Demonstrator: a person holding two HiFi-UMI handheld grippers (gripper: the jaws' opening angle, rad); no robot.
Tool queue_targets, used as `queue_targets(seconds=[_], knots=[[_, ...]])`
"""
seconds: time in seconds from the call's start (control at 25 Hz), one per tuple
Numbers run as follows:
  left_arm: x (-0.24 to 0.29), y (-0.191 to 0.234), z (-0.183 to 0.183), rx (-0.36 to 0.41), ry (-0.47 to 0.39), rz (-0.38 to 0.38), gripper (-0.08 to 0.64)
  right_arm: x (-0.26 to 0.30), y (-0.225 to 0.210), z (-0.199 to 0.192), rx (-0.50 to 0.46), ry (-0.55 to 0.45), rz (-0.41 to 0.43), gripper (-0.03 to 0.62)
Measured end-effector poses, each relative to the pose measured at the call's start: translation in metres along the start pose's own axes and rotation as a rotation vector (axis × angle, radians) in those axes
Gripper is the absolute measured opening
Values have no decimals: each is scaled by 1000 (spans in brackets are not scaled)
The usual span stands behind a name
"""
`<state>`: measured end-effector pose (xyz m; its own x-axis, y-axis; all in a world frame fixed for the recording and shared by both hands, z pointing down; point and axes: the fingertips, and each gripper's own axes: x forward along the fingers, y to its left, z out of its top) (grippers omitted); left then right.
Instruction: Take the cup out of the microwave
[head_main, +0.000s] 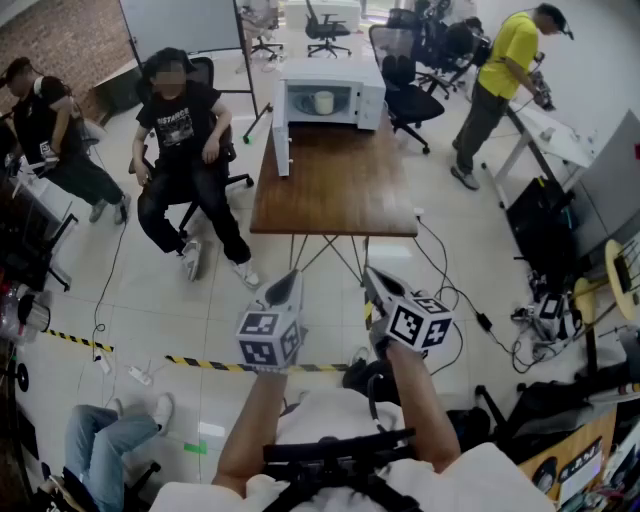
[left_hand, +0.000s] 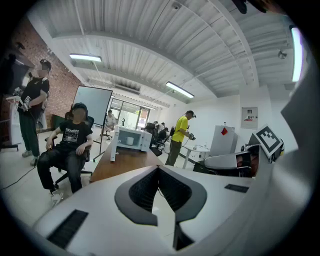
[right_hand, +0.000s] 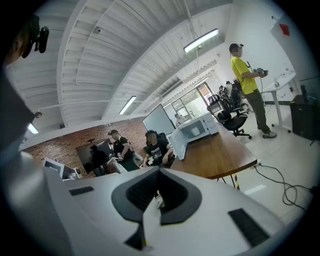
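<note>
A white microwave (head_main: 330, 95) stands at the far end of a brown wooden table (head_main: 335, 185), its door (head_main: 281, 135) swung open to the left. A white cup (head_main: 324, 101) sits upright inside it. Both grippers are held well short of the table's near edge, far from the microwave. My left gripper (head_main: 285, 290) is shut with nothing between its jaws, and my right gripper (head_main: 372, 283) is shut and empty too. The left gripper view shows its closed tips (left_hand: 158, 168) with the microwave (left_hand: 131, 138) and cup (left_hand: 130, 141) small in the distance. The right gripper view shows its gripper (right_hand: 159, 170), the microwave (right_hand: 197, 129) and cup (right_hand: 194, 130).
A person in black sits on an office chair (head_main: 185, 150) left of the table. A person in a yellow shirt (head_main: 500, 80) stands at a desk on the right. Yellow-black tape (head_main: 200, 362) crosses the floor near me. Cables (head_main: 470, 310) lie right of the table; a black chair (head_main: 405, 90) stands beside the microwave.
</note>
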<state>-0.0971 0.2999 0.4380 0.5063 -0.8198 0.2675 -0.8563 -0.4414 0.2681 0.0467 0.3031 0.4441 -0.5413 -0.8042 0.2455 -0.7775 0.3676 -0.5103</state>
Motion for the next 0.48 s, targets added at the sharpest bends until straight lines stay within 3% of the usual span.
queue_targets(seconds=[0.48], knots=[[2, -4, 1, 1, 2, -4, 0, -2, -2, 2, -1, -5, -1, 15]])
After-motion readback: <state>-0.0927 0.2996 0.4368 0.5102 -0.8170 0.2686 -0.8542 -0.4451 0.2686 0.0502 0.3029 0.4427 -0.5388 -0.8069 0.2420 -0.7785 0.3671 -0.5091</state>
